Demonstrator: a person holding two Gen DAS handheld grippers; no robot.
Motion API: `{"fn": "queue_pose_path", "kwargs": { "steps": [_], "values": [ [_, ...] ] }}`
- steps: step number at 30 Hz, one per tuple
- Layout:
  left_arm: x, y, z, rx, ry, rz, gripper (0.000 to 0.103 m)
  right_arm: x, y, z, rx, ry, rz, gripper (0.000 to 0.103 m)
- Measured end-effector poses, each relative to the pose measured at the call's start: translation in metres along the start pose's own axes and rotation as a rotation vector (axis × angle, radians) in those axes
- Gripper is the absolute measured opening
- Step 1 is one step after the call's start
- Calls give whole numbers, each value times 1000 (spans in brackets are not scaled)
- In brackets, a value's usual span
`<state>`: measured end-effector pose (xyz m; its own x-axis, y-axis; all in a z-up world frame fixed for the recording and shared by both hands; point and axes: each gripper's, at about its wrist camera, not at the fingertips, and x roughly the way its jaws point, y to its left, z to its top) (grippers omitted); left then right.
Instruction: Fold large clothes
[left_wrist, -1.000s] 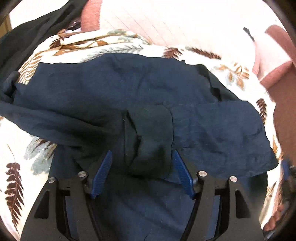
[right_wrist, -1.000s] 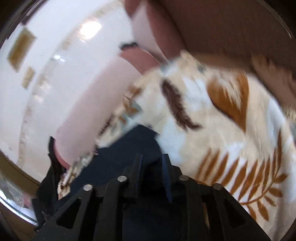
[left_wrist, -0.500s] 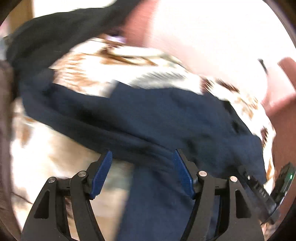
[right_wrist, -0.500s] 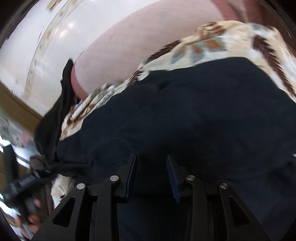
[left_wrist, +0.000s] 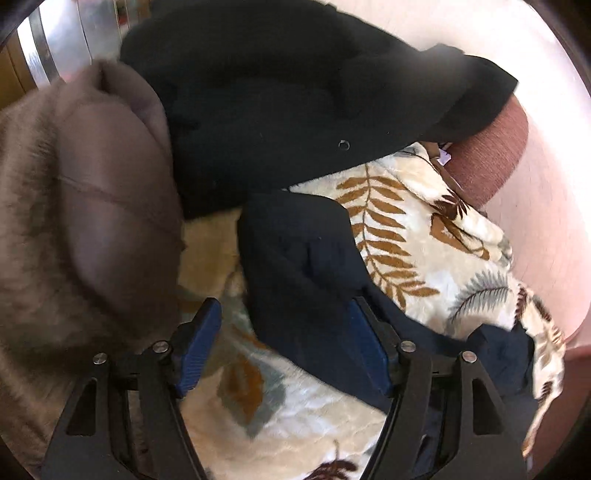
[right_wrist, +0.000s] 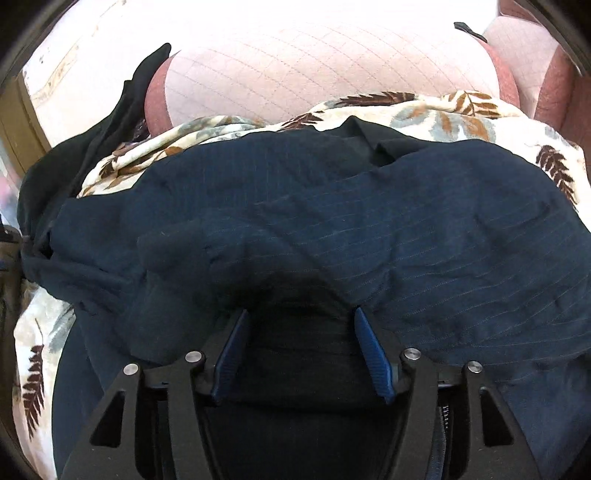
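Observation:
A navy pinstriped garment (right_wrist: 369, 221) lies spread and creased over a leaf-print blanket (right_wrist: 443, 114). My right gripper (right_wrist: 301, 350) hangs low over its near side, jaws opening. A dark fold of the cloth lies loose between the blue pads (right_wrist: 373, 354), which do not press on it. In the left wrist view one end of the navy garment (left_wrist: 295, 258) lies bunched on the blanket (left_wrist: 424, 229). My left gripper (left_wrist: 284, 343) stands over that end, jaws wide and opening a little. The cloth passes close by the right pad (left_wrist: 369, 347) and is not pinched.
A black garment (left_wrist: 295, 92) is heaped beyond the navy end; in the right wrist view the black garment (right_wrist: 48, 177) hangs at the left. A brown plush cover (left_wrist: 74, 221) bulges at the left. Pale pink upholstery (right_wrist: 314, 66) with a reddish cushion edge (left_wrist: 487, 162) lies behind.
The left view swung from the garment's middle to its end, bringing the black heap and brown plush into sight. The right gripper came down over the navy cloth and its jaws widened.

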<state>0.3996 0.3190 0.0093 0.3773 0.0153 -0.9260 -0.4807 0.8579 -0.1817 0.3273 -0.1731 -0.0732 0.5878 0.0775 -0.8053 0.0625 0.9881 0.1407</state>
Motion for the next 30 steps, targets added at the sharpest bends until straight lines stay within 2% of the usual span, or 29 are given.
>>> {"fn": "queue_pose_path", "kwargs": {
  "steps": [5,6,8,10,14,21,26,30],
  "values": [
    [38,-5,1,-65,57,-51,70,4,2,4,-9,4,-14,63],
    [40,-5,-2,-83,47,-66,66,4,1,4,-5,4,-8,63],
    [38,-5,-6,-100,21,-67,29,6,1,5,5,3,10,63],
    [31,-9,-11,-88,15,-84,9,3,-3,7,17,4,36,62],
    [-7,-26,-20,-38,-64,-123,5,-16,-19,6,84,2,76,54],
    [-70,-85,-52,71,-132,-241,5,-73,-51,-7,116,-47,118,57],
    [-93,-144,-91,162,-121,-314,5,-101,-78,-17,102,-49,32,57],
    [-93,-201,-132,243,-84,-360,4,-105,-114,-31,191,-56,-12,57]
  ]
}}
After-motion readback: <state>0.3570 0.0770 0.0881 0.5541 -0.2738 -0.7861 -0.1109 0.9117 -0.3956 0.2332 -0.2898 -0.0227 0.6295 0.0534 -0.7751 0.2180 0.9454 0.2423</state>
